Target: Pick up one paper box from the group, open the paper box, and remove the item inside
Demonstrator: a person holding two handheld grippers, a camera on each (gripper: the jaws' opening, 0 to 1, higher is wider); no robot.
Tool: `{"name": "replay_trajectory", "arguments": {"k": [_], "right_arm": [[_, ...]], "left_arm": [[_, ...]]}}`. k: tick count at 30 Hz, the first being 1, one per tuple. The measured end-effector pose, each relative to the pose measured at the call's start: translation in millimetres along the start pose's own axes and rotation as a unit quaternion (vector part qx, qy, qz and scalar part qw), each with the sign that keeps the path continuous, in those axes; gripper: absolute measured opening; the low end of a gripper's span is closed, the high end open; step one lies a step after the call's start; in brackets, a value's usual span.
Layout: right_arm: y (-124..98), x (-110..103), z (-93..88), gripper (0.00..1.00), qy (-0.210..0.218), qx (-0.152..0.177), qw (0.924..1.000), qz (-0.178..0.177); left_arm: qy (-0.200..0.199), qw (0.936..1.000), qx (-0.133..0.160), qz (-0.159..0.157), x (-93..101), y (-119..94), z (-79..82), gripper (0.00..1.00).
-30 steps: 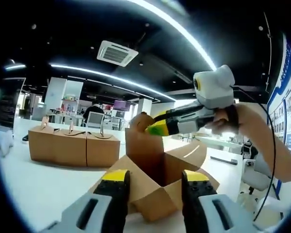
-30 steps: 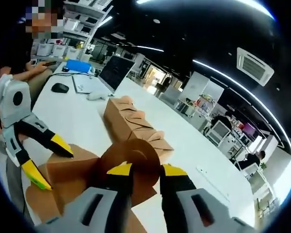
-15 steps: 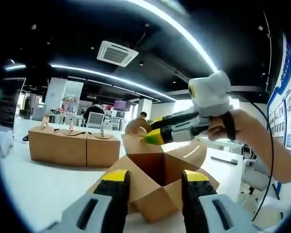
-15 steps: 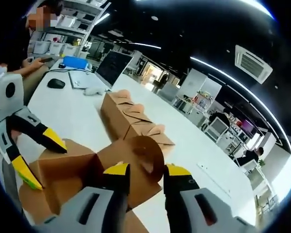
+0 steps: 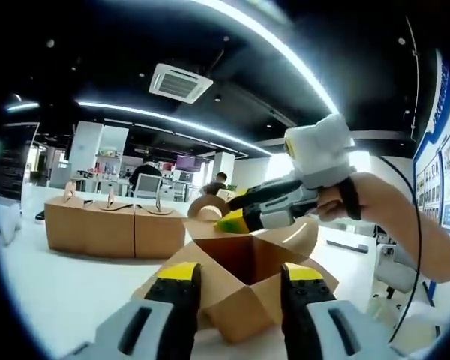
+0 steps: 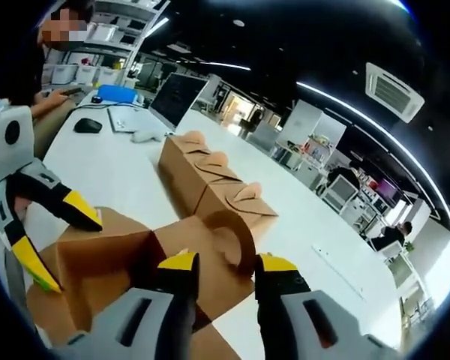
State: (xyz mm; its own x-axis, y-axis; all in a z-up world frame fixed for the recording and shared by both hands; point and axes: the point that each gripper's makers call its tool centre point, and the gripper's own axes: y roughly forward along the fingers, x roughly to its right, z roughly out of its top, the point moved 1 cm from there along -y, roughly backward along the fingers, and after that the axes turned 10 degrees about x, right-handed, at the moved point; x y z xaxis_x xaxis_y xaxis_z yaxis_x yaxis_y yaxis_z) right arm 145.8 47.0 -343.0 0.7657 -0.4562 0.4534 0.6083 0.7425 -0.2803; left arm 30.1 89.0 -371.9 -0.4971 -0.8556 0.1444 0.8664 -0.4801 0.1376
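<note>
Open brown cardboard paper box (image 5: 244, 274) on the white desk (image 5: 67, 289), right ahead of the left gripper (image 5: 236, 279), fingers parted, empty. Right gripper (image 6: 223, 264) parted beside the curved handle flap (image 6: 229, 236). Probably light, thin, crushable; best pinched by flap edges, gently.

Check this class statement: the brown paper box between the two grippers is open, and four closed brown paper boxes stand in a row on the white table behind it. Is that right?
Not quite. The brown paper box is open, but the row behind it on the white table holds three closed boxes, not four. The right gripper view shows the three handled tops most plainly.
</note>
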Motion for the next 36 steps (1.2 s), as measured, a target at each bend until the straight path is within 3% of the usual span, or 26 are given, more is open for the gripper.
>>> {"name": "replay_trajectory", "arguments": {"k": [15, 21, 27, 36], "right_arm": [[2, -2, -8.0, 0.31, 0.033, 0.003, 0.9994, 0.004], [2, -6, -9.4, 0.25, 0.061, 0.019, 0.9980, 0.005], [0, -6, -10.7, 0.25, 0.087, 0.033, 0.9956, 0.000], [-7, -7, 0.6, 0.38, 0.095, 0.054, 0.9940, 0.004]], "left_arm": [[-0.002, 1.0000, 0.000, -0.001, 11.1, -4, -1.6, 0.44], [-0.001, 1.0000, 0.001, -0.002, 9.4, -3, -1.7, 0.44], [0.000, 1.0000, 0.000, -0.001, 7.5, -2, -1.4, 0.44], [0.001, 1.0000, 0.000, -0.002, -1.1, 1, -0.4, 0.45]]}}
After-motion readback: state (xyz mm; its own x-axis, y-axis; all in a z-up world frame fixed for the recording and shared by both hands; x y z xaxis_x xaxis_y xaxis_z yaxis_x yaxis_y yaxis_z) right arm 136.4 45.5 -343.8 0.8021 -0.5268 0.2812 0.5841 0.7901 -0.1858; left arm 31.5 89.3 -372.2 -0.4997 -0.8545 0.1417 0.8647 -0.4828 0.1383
